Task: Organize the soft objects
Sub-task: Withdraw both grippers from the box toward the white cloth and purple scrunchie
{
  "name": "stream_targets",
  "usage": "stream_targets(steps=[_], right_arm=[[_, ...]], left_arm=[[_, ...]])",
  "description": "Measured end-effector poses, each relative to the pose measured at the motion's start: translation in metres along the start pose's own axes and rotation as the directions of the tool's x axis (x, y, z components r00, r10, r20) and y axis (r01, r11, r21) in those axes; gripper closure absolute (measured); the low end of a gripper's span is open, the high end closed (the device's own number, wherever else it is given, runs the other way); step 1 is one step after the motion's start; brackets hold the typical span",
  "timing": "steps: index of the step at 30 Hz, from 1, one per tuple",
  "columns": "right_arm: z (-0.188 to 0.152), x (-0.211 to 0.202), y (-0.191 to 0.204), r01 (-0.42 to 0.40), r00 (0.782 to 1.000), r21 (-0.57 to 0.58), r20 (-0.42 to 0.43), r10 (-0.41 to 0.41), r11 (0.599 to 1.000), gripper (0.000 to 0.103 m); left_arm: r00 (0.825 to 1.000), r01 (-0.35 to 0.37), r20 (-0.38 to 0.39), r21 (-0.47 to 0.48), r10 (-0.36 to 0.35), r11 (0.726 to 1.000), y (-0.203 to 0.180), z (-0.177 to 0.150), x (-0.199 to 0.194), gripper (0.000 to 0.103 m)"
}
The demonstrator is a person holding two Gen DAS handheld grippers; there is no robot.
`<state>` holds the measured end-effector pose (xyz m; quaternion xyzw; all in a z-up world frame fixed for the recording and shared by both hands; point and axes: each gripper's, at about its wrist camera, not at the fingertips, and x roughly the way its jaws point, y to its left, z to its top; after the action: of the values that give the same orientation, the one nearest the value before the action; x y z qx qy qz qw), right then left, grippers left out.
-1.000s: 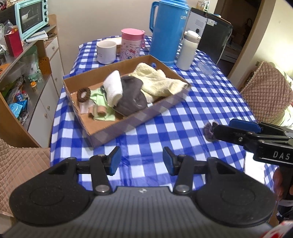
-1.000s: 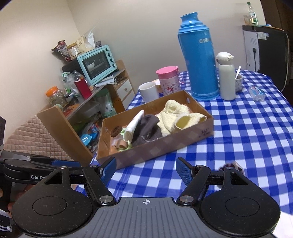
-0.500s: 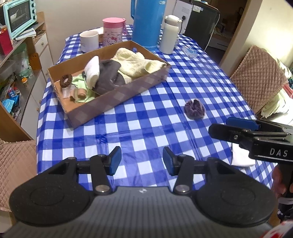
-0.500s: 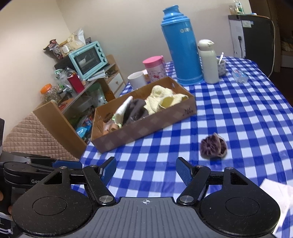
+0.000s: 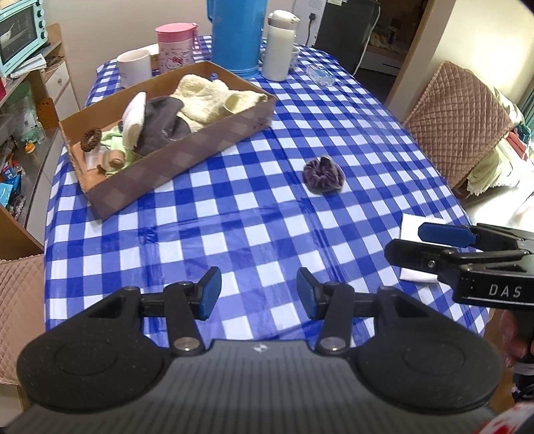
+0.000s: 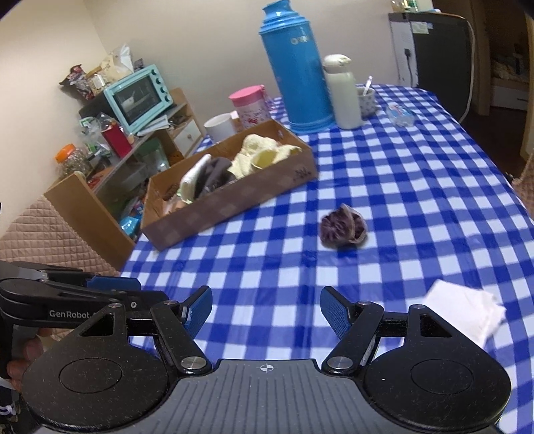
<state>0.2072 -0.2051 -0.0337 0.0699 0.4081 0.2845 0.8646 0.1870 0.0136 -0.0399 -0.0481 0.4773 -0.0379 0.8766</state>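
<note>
Left wrist view, left to right:

1. Oven (image 5: 18, 31), upper left corner, on a shelf.
2. Box (image 5: 187, 157), upper left of centre, on the checked table (image 5: 267, 213). I count in it a brown hair tie (image 5: 91, 139), a white roll (image 5: 133, 118), a grey cloth (image 5: 163, 125) and a cream towel (image 5: 207, 100).
3. Mug (image 5: 133, 66), pink cup (image 5: 175, 46), blue flask (image 5: 237, 33), white bottle (image 5: 278, 46): top edge, behind the box.
4. Left gripper (image 5: 258, 293), bottom centre. I see its jaws apart with nothing between them, only tablecloth.
5. Scrunchie (image 5: 323, 175), purple, right of centre, lying alone on the cloth, well apart from the box and from both grippers.
6. Tissue (image 5: 417, 230), white, lower right, partly behind the right gripper.
7. Right gripper (image 5: 430, 242), right edge, seen side-on.

Right wrist view, left to right:

1. Left gripper (image 6: 110, 290), lower left edge.
2. Box (image 6: 233, 203), left of centre.
3. Right gripper (image 6: 266, 312), bottom centre. I see its jaws wide apart and empty.
4. Scrunchie (image 6: 343, 228), centre right, beyond the fingertips.
5. Tissue (image 6: 467, 308), lower right, just beside the right finger.
</note>
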Motion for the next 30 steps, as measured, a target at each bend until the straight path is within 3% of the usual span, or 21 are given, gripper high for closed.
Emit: stream_targets(steps=[16, 30], right_arm=[[-0.042, -0.034, -0.044, 0.099, 0.994, 0.080, -0.047, -0.095, 0.992, 0.032], [-0.049, -0.042, -0.081, 0.198, 0.980, 0.174, -0.057, -0.191, 0.965, 0.032]], left_arm=[[0.997, 0.045, -0.063, 0.060, -0.041, 0.997, -0.045, -0.011, 0.024, 0.058], [0.994, 0.076, -0.081, 0.113, -0.067, 0.991, -0.070, -0.004, 0.045, 0.058]])
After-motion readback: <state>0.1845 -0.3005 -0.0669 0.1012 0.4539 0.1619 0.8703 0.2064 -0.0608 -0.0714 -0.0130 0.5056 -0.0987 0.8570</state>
